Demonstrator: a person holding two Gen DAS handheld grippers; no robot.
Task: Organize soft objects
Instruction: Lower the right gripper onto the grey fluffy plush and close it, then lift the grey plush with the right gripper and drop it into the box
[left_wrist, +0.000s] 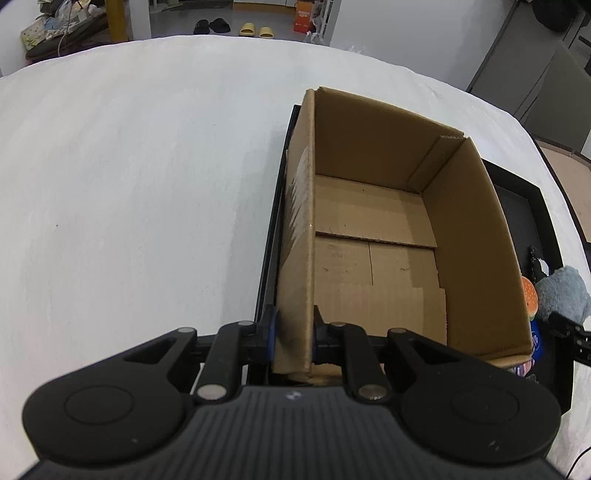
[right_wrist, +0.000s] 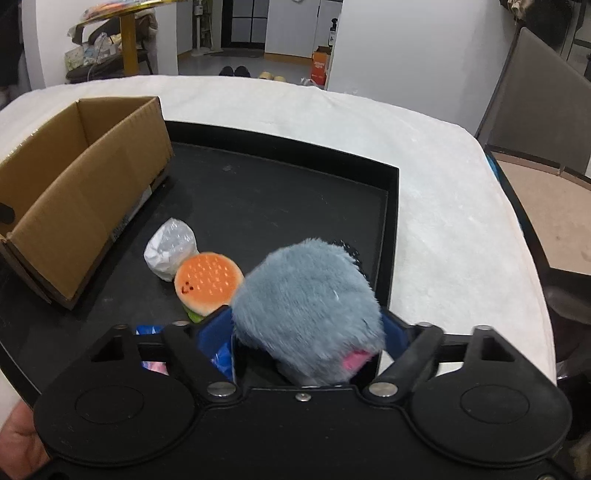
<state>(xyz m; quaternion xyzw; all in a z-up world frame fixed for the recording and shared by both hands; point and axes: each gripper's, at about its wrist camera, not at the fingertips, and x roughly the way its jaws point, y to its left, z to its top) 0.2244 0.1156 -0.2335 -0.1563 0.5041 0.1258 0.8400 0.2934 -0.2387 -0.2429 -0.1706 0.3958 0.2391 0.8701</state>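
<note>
Pinching the near wall of the empty cardboard box (left_wrist: 376, 229), the left gripper (left_wrist: 293, 339) steadies it on the black tray (left_wrist: 271, 236); it should keep that hold. Over in the right wrist view, the right gripper (right_wrist: 308, 332) straddles the grey plush toy (right_wrist: 306, 306), jaws wide; whether the pads press I cannot tell. Burger toy (right_wrist: 208, 282) and tray rim (right_wrist: 391, 236) crowd either side; room lies above.

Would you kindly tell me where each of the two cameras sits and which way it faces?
Left wrist: on the left gripper, looking down into the empty brown cardboard box, its jaws clamped on the near wall.
Right wrist: on the right gripper, facing the fluffy grey plush toy between its pads; a hand shows.
Shared: box, black tray, plush, orange burger toy.
</note>
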